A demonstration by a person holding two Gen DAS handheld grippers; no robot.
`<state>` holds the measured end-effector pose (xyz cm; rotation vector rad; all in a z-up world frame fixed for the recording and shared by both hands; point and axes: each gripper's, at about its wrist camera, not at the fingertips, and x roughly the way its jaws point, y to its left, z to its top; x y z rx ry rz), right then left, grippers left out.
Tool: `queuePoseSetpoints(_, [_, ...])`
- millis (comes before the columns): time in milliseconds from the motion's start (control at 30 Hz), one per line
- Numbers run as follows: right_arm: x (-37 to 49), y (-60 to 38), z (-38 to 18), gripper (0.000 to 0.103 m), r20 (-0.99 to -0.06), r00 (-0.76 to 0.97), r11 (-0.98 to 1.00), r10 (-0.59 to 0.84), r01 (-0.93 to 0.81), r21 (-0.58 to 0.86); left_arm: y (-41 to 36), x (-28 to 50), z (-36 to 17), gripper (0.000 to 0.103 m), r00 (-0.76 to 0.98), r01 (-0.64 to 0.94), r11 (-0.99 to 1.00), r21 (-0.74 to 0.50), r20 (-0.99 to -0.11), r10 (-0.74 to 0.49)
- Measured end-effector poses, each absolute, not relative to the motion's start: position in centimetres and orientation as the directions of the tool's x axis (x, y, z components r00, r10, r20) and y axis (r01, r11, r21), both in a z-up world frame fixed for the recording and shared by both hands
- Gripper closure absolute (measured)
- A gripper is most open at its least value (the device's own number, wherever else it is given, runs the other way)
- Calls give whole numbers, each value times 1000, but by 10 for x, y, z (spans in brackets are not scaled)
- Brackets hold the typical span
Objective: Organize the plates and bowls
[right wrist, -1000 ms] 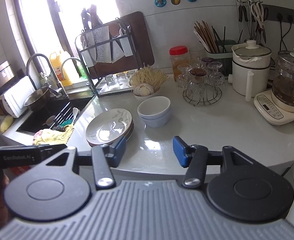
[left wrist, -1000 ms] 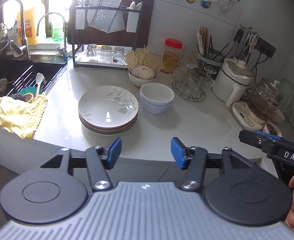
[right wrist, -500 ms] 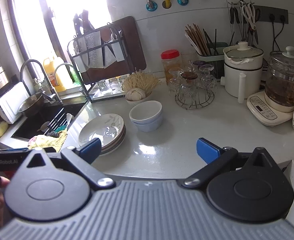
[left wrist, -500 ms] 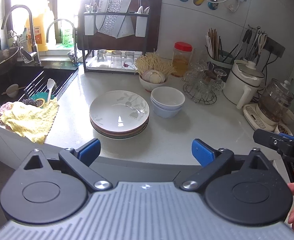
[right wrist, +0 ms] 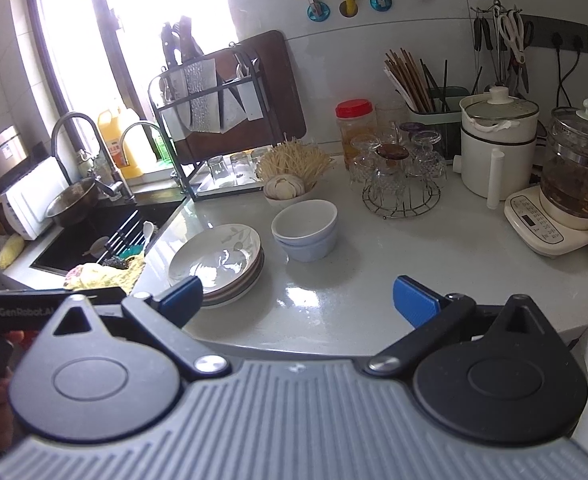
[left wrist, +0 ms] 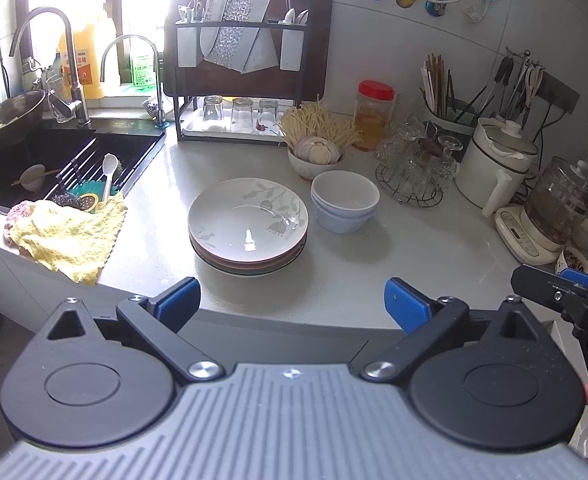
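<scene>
Two grippers hang over the near edge of the white counter [left wrist: 433,248], both with jaws spread wide and nothing between them: the left gripper [left wrist: 292,304] sits low in its own view, and the right gripper [right wrist: 297,298] does the same in its view. From the left gripper, the stack of plates [left wrist: 248,227] lies at about twelve o'clock, the top plate white with a grey leaf print and darker rims showing beneath it. Just beside the stack, at roughly one o'clock, stand the stacked bowls [left wrist: 345,201], white nested in pale blue; whether they touch the plates I cannot tell. Behind them is a bowl of garlic [left wrist: 317,156] with dry noodles, and a red-lidded jar [left wrist: 375,114] stands at its right. At ten o'clock a yellow cloth [left wrist: 70,236] drapes over the counter edge by the sink [left wrist: 54,164]. From the right gripper, the plates sit at eleven o'clock and the bowls near twelve, with a glass kettle [right wrist: 577,176] off at two.
</scene>
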<state>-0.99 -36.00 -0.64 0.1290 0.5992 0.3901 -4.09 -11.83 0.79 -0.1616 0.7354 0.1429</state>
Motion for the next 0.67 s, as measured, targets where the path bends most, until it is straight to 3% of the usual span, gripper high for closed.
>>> queuePoseSetpoints(667, [-6, -343, -10, 0, -520, 761, 922, 387, -314, 226, -105, -38, 6, 3, 729, -164, 982, -89, -682, 60])
